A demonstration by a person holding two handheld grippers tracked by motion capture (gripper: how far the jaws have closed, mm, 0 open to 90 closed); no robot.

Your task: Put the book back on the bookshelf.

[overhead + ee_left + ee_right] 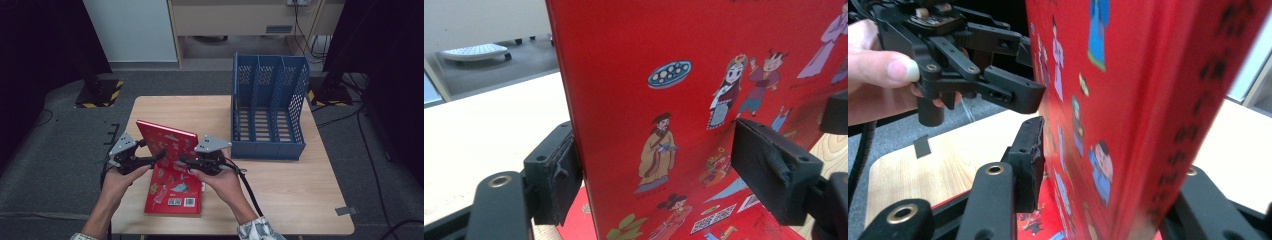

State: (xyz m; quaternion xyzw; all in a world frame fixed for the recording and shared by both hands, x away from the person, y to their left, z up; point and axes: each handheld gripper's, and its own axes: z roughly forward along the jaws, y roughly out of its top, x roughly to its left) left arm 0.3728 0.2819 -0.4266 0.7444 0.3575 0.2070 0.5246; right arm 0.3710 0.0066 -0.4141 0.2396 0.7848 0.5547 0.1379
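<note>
Blue file rack (pixel 269 107) stands at the table's (pixel 295 200) far right — walls block sideways entry, its slots are open from above. Upright red book (pixel 167 142) sits betw. both grippers, w/ a flat red book (pixel 175 192) beneath it. Right half of tabletop, in front of rack, is bare — free passage there.

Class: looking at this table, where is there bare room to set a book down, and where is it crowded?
Free: the table strip in front of the blue rack, right of the flat red book; also the far-left patch behind the upright book, left of the rack. Crowded: the near-left part, where the left gripper and right gripper flank the upright book.
</note>
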